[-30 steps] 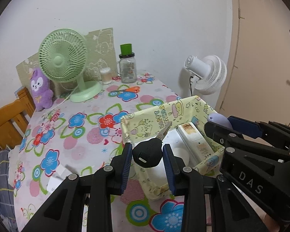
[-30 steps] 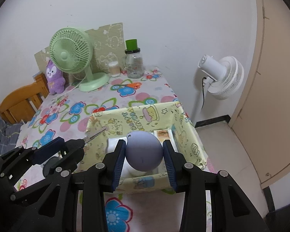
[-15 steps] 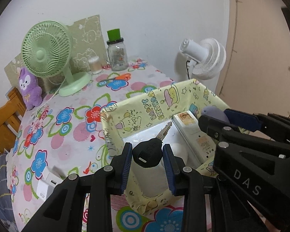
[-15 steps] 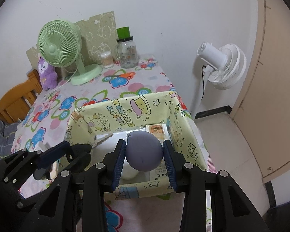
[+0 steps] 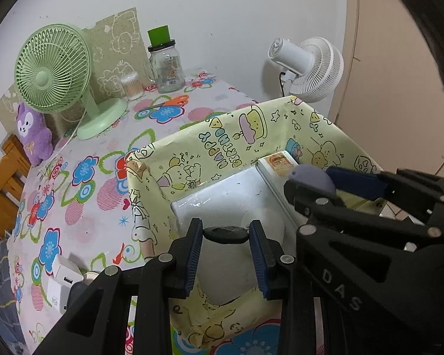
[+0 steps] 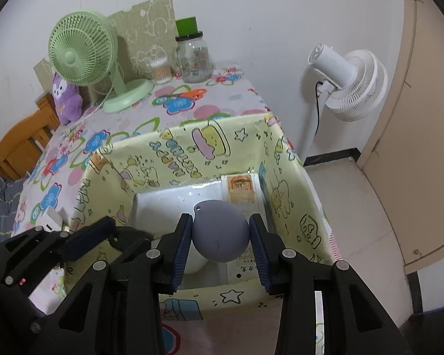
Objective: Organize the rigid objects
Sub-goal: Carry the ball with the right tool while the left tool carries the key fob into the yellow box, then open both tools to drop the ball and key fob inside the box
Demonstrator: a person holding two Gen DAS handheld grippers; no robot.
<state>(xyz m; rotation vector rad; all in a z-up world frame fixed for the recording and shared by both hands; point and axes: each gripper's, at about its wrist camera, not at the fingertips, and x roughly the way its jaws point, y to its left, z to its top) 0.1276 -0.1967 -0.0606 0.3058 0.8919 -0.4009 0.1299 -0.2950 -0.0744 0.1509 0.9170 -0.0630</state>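
Hovering over a yellow cartoon-print box (image 5: 231,145) on a floral tablecloth (image 5: 83,195), two hand-held grippers each carry something to drop inside. On the left, the left gripper (image 5: 225,247) is clamped shut on a black car key (image 5: 225,234), seen end-on above the box's near left corner. Just to its right, the right gripper (image 6: 219,247) pinches a rounded grey-purple object (image 6: 220,232) above the box's white floor (image 6: 162,204). To finish well, each load looks best lowered close to the floor before the jaws part, the key into the bare left side, the round piece kept clear of what is already there. A white rounded object (image 5: 265,220) lies in the middle of the floor, and a flat white box with an orange label (image 6: 241,189) lies along the right wall, so free space is tight. The two grippers sit close together and could knock each other. Outside the box, at the left, a white charger (image 5: 60,278) lies near the table edge; farther back stand a green desk fan (image 5: 56,74), a purple plush toy (image 5: 34,136), orange-handled scissors (image 5: 171,102) and a glass jar with a green top (image 5: 164,62). A white floor fan (image 6: 349,85) stands at the right.
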